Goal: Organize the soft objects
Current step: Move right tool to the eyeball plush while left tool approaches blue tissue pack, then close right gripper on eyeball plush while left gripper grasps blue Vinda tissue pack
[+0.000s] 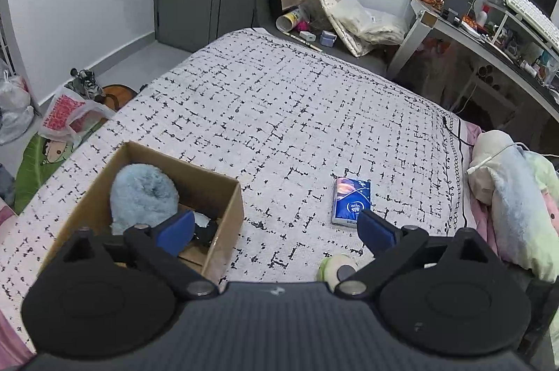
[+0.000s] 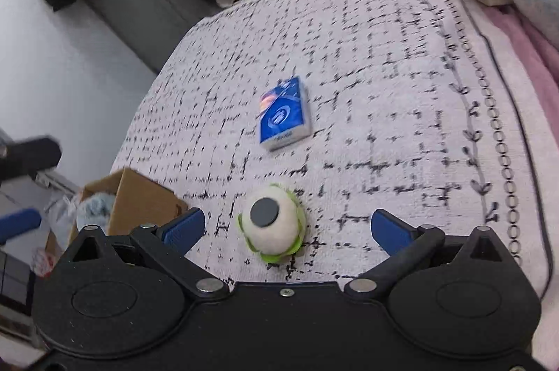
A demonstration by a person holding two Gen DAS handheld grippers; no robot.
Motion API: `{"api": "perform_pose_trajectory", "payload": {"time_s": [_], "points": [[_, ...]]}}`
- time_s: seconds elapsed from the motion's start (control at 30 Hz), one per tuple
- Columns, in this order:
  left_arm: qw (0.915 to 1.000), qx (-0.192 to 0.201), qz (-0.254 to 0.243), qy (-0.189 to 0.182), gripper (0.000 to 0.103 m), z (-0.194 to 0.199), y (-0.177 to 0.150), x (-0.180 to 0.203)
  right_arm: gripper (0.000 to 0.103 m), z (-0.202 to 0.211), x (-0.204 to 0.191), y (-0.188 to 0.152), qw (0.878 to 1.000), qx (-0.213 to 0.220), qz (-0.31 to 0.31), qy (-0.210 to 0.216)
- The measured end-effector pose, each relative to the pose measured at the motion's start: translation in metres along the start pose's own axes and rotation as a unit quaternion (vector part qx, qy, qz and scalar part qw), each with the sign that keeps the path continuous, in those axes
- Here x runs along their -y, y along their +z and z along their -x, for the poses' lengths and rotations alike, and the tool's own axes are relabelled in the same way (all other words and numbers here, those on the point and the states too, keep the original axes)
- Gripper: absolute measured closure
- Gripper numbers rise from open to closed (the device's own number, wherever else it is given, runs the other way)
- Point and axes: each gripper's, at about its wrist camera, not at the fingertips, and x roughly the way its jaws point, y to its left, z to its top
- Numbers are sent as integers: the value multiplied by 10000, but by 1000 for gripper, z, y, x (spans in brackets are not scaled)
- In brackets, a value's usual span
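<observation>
Two grippers, both wide open and empty; I'd pinch the light, squashy eyeball plush (image 2: 271, 224) across its white middle with my right gripper (image 2: 284, 227), left gripper (image 1: 276, 226) idle.

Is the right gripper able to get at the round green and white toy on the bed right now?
Probably yes. The right gripper is open, the toy lies between its fingers with nothing covering it.

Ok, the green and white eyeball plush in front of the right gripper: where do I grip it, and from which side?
Grip the eyeball plush across its round white body, one pad on each flank, coming down from above and behind as the right gripper now points. It sits alone on the bedspread with its dark pupil facing up, both flanks free, and the jaws already stand open wider than it.
</observation>
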Motion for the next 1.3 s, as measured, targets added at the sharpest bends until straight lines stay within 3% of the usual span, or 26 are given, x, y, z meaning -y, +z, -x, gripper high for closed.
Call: {"api": "perform_pose_trajectory", "payload": {"time_s": [0.27,0.47,0.53,0.57,0.67,0.93,1.3], "points": [[9999,-103,15,-73,4,-21,1,-2,6,-22,-20,-12,9969,88,672,-410],[9996,-179,54,-208,4,-38,5,-1,31,-39,-25,-19,9944,25,947,-476],[9995,-213,46,-233,5,-45,5,2,57,-40,-26,-20,9926,84,1075,-558],[9994,-227,40,-241,4,-48,5,4,62,-39,-24,-18,9931,103,1047,-526],[9990,-301,-5,-317,5,-61,4,12,65,-36,-12,-11,9966,177,699,-405],[9970,-486,145,-578,6,-94,-1,29,66,-26,18,3,9961,452,190,-735],[9955,-662,-231,-636,6,-143,-6,74,66,-16,57,21,9931,594,-447,-904]]}}
